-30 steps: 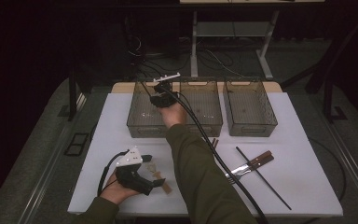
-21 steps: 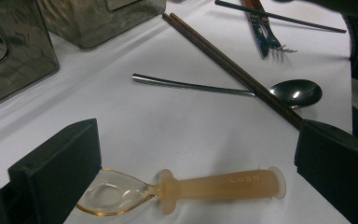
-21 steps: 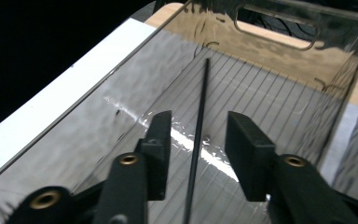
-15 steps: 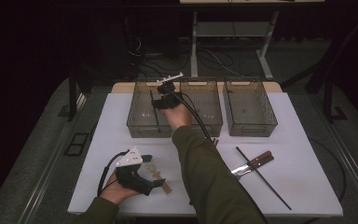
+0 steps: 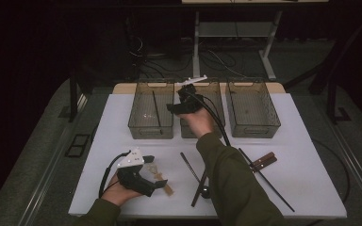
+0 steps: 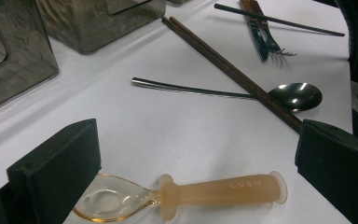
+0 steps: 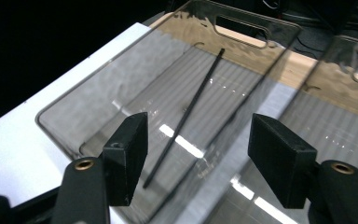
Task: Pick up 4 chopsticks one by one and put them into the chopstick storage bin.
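Note:
My right gripper (image 5: 174, 108) hovers over the wall between the left bin (image 5: 141, 127) and the middle bin (image 5: 215, 92). Its jaws have just been opening, and the right gripper view shows the right gripper (image 7: 198, 127) open with nothing between them. Below it a black chopstick (image 7: 186, 116) lies in the left bin (image 7: 74, 121). At the front left my left gripper (image 5: 155, 171) rests open on the table. An orange-handled clear spoon (image 6: 223, 189) lies between its jaws untouched, inside the left gripper (image 6: 198, 140).
A third clear bin (image 5: 252, 127) stands at the back right. A metal spoon (image 6: 296, 95), a pair of brown chopsticks (image 6: 233, 70), a wooden-handled fork (image 6: 261, 28) and another black chopstick (image 6: 279, 19) lie on the white table (image 5: 301, 141) right of centre.
The right hand has moved right and a little up, from over the left bin toward the middle bin. The left hand has kept still.

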